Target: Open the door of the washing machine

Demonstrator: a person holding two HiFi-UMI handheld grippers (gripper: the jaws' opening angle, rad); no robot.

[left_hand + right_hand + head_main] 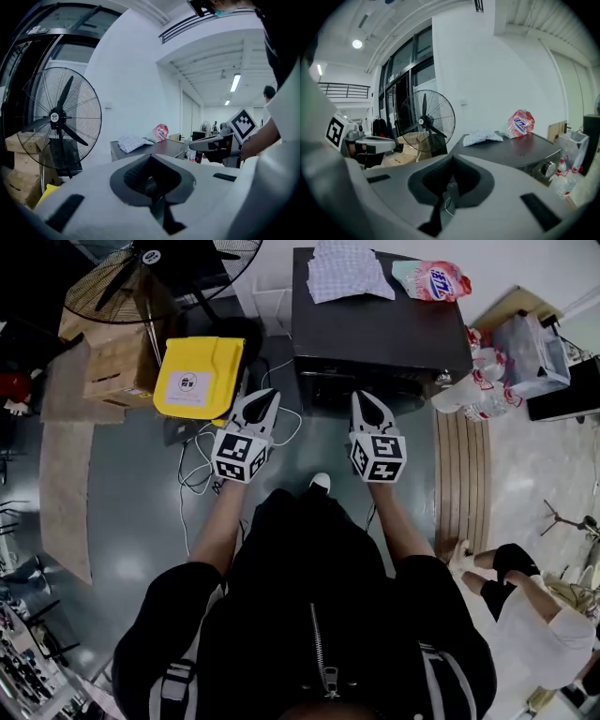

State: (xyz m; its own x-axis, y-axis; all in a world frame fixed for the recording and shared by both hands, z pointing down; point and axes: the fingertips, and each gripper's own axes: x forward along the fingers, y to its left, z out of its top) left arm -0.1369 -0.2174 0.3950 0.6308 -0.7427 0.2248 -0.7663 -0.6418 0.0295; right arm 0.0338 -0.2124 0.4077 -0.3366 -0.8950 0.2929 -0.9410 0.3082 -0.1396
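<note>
The washing machine [380, 329] is a dark grey box ahead of me, and its front panel [375, 388] barely shows from above, so the door is hidden. In the right gripper view its top [520, 150] and a knob [547, 168] show at the right. My left gripper [261, 397] and right gripper [368, 397] hang side by side in front of it, short of the front panel. Both have their jaws together with nothing held. The left gripper view looks over its shut jaws [151, 168] towards the machine's top [154, 149].
A checked cloth [349, 273] and a red detergent bag [433, 280] lie on the machine. To its left are a yellow bin [199, 376], a standing fan [159, 268], cardboard boxes [117, 362] and floor cables [202, 465]. Plastic bags [511, 367] and a crouching person [525, 615] are at the right.
</note>
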